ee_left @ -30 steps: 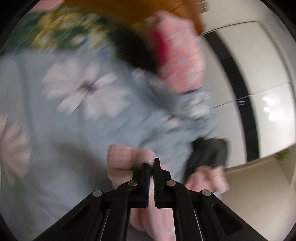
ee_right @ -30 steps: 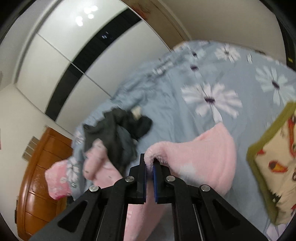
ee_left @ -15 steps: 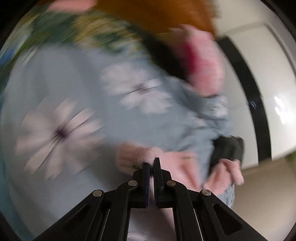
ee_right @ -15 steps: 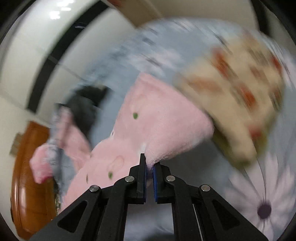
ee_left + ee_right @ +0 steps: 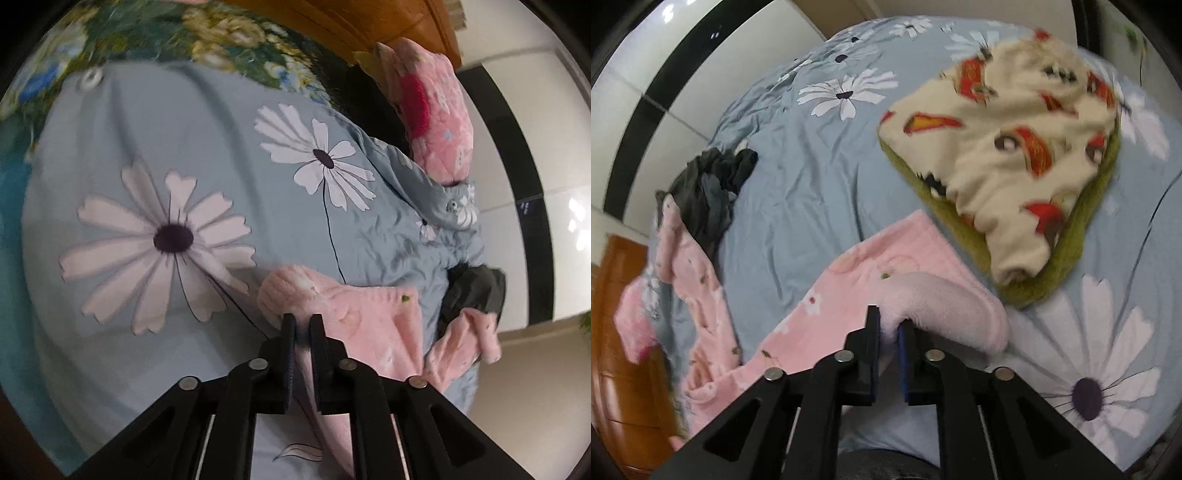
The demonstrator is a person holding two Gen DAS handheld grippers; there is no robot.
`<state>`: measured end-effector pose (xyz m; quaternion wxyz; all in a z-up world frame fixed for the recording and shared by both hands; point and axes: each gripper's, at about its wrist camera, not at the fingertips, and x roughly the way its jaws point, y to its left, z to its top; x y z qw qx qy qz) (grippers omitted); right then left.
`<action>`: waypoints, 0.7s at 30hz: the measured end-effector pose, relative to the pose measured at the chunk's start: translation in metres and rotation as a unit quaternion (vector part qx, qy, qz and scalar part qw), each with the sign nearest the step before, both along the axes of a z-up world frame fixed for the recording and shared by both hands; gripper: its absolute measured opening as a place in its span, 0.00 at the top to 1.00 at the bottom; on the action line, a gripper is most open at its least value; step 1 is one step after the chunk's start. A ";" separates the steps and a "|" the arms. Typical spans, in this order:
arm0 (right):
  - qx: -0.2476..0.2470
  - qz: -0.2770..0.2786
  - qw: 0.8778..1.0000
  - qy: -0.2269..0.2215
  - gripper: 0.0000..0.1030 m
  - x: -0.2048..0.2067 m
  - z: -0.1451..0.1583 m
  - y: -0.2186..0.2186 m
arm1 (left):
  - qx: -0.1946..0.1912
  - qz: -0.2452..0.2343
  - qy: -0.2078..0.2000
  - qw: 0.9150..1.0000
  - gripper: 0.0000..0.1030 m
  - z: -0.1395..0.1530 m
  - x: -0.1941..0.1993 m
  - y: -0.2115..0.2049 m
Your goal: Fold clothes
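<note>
Pinching an edge of the pink fleece garment (image 5: 354, 314) on the daisy bedsheet (image 5: 184, 155), left gripper (image 5: 302, 325) fingers clamped; right gripper (image 5: 888, 325) likewise clamped on its rolled hem (image 5: 945, 299), beside a cream blanket (image 5: 1008, 147).

Lower stretch of the fluffy pink fleece garment (image 5: 369, 325) hidden behind the black left tool (image 5: 302, 321) and cut off by the bottom edge. Folded edge of the same garment covered between the blue pads of the right tool (image 5: 888, 323), extent of the grip unclear. Part of the crumpled dark grey garment (image 5: 705, 192) tucked under a pink sleeve. Cream fleece blanket with red print and green underside (image 5: 1008, 147) blurred, motifs illegible. Green floral cloth (image 5: 155, 33) smeared and cropped by the lens rim. Brown wooden furniture (image 5: 617, 332) only partly visible.
</note>
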<state>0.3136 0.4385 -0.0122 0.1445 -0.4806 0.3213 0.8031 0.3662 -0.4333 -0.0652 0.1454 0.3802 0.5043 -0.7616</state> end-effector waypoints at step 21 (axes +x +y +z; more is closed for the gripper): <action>0.008 0.262 0.957 0.124 0.50 -0.329 0.078 -0.230 | -0.076 -0.243 -0.036 0.966 0.44 -0.025 -0.255 0.093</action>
